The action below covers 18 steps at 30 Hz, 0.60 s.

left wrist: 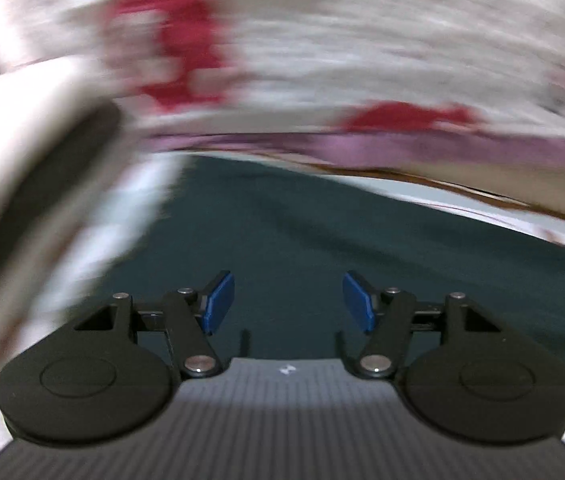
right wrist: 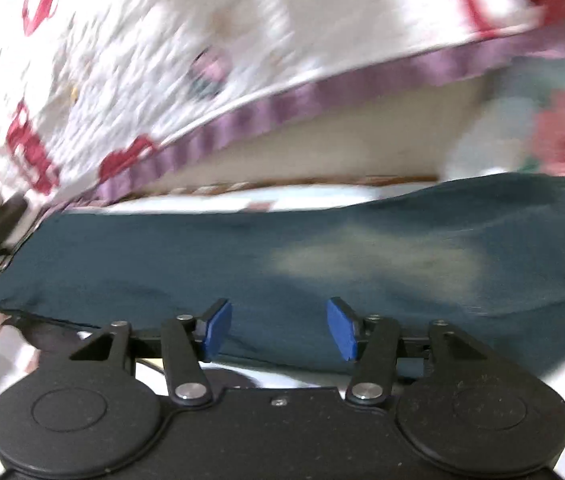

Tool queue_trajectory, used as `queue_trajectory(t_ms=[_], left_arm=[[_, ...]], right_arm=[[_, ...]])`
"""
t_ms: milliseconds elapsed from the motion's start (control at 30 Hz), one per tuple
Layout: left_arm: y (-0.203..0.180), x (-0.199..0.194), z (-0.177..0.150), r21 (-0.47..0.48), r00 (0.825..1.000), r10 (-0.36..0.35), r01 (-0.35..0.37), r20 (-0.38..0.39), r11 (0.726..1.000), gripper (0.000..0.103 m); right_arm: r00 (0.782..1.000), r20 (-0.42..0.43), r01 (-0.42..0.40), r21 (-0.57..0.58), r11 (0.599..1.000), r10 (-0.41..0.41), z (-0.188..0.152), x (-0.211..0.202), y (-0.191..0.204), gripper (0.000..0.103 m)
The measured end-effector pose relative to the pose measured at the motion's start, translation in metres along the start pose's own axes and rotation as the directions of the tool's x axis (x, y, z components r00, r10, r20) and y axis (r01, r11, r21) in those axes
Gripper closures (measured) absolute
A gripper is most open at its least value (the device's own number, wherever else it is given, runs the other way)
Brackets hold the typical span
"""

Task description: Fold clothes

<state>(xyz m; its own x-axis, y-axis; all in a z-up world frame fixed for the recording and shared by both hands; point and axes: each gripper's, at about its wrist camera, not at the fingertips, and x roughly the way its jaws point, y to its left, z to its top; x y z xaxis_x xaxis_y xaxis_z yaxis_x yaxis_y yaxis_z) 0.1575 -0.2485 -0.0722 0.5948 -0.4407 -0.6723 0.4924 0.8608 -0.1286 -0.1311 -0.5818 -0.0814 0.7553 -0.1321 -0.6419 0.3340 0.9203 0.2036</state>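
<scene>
the left wrist view shows the left gripper (left wrist: 288, 300) spread and holding nothing over the dark teal garment (left wrist: 322, 248), which lies below a white-and-red quilt (left wrist: 322, 40) with a purple border. only the right wrist view shows the garment's near edge and a faded patch (right wrist: 370, 256) on it, with the right gripper (right wrist: 278, 326) spread above that edge.

A garment (right wrist: 282, 264) is lying spread across the bed (right wrist: 210, 196), reaching toward its right side. Behind it, a quilt (right wrist: 162, 60) is hanging over the bed's far edge. Both grippers' fingers are sitting at the garment's near edge.
</scene>
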Motion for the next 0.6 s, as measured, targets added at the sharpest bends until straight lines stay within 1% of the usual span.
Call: queue_trajectory(t_ms=[33, 67, 100, 133, 167, 200, 233, 267, 300, 367, 467, 567, 600], left_arm=[[-0.021, 0.007, 0.002, 0.048, 0.997, -0.083, 0.083, 0.002, 0.995, 0.043], [-0.040, 0.014, 0.001, 0.104, 0.987, -0.163, 0.162, 0.003, 0.981, 0.043], [-0.059, 0.019, -0.002, 0.170, 0.971, -0.238, 0.234, 0.002, 0.957, 0.043], [-0.077, 0.025, -0.004, 0.235, 0.950, -0.312, 0.304, -0.004, 0.923, 0.041], [-0.091, 0.034, -0.007, 0.276, 0.940, -0.340, 0.335, -0.031, 0.901, 0.041], [-0.103, 0.046, -0.009, 0.290, 0.945, -0.317, 0.326, -0.078, 0.900, 0.041], [-0.108, 0.052, -0.012, 0.299, 0.947, -0.304, 0.321, -0.104, 0.898, 0.041], [-0.108, 0.052, -0.014, 0.303, 0.947, -0.303, 0.322, -0.110, 0.897, 0.041], [-0.107, 0.053, -0.017, 0.306, 0.946, -0.302, 0.323, -0.115, 0.896, 0.040], [-0.106, 0.053, -0.022, 0.313, 0.946, -0.300, 0.325, -0.126, 0.893, 0.040], [-0.104, 0.053, -0.030, 0.323, 0.944, -0.296, 0.327, -0.142, 0.888, 0.040], [-0.102, 0.053, -0.037, 0.334, 0.943, -0.292, 0.330, -0.158, 0.883, 0.040], [-0.102, 0.053, -0.039, 0.335, 0.943, -0.292, 0.330, -0.160, 0.883, 0.040]], right_arm=[[1.000, -0.023, 0.007, 0.004, 1.000, -0.007, 0.001, 0.016, 0.008, 0.044], [0.999, -0.046, 0.014, 0.008, 1.000, -0.014, 0.002, 0.032, 0.016, 0.044], [0.997, -0.069, 0.022, 0.012, 1.000, -0.021, 0.003, 0.047, 0.025, 0.042], [0.995, -0.092, 0.029, 0.016, 0.999, -0.027, 0.004, 0.063, 0.033, 0.043], [0.993, -0.115, 0.037, 0.020, 0.999, -0.034, 0.005, 0.079, 0.041, 0.043], [0.990, -0.138, 0.044, 0.023, 0.999, -0.040, 0.005, 0.095, 0.049, 0.042], [0.986, -0.161, 0.052, 0.027, 0.998, -0.047, 0.006, 0.110, 0.057, 0.042], [0.984, -0.168, 0.067, 0.015, 0.998, -0.064, 0.007, 0.124, 0.065, 0.043], [0.986, -0.124, 0.104, -0.036, 0.994, -0.108, 0.005, 0.129, 0.070, 0.042], [0.987, -0.096, 0.122, -0.047, 0.991, -0.126, 0.008, 0.135, 0.068, 0.040], [0.989, -0.104, 0.106, 0.022, 0.994, -0.103, 0.025, 0.142, 0.046, 0.042], [0.989, -0.140, 0.053, 0.072, 0.996, -0.042, 0.045, 0.152, 0.018, 0.044], [0.988, -0.152, 0.021, 0.080, 0.997, -0.008, 0.051, 0.153, 0.009, 0.044]])
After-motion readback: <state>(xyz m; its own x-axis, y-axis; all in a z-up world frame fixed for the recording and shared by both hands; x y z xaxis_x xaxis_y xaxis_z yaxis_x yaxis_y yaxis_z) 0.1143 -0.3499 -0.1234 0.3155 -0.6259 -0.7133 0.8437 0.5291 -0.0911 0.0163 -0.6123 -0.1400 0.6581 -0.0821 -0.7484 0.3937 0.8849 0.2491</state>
